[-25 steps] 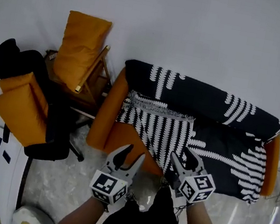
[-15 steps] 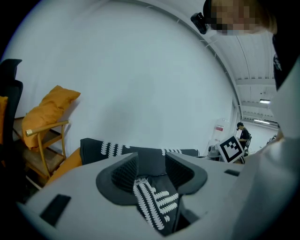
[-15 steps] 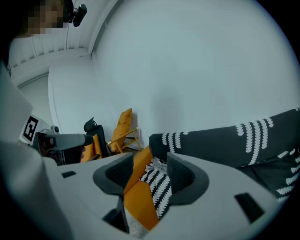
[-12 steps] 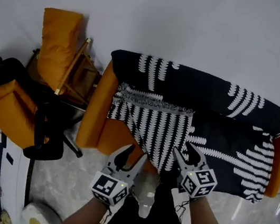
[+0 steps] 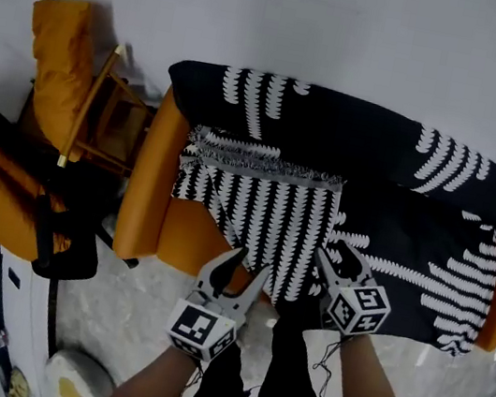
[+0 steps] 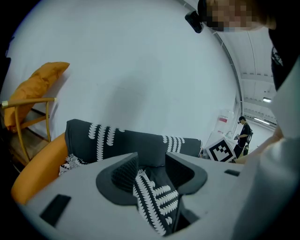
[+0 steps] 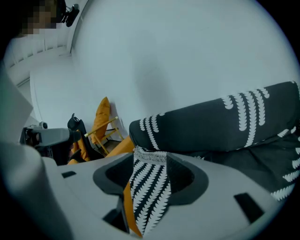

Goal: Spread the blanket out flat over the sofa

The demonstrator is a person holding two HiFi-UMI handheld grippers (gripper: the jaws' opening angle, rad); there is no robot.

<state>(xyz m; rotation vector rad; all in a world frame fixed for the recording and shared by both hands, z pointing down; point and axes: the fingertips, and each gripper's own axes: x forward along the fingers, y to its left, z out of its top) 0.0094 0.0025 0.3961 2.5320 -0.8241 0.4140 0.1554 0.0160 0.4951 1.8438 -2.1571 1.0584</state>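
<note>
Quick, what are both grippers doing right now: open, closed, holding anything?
Left gripper: open, jaws apart, gripping nothing; the blanket shows through the gap.
Right gripper: open, jaws apart, gripping nothing; the blanket shows through its gap too.

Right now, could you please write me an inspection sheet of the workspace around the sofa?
Surface: orange sofa; its seat and armrest at the head view's left are bare.
Job's things: blanket covers the back and the rest of the seat; one flap is folded back, striped side up, so it is not flat yet.
Clutter: nothing seen on the sofa.
Grippers: left gripper and right gripper are at the flap's front edge, jaws apart, nothing clamped.
Cables: thin cords hang under the right gripper.
Surroundings: wooden chair with orange cushion, black office chair, pale floor, white wall, a person far off.
</note>
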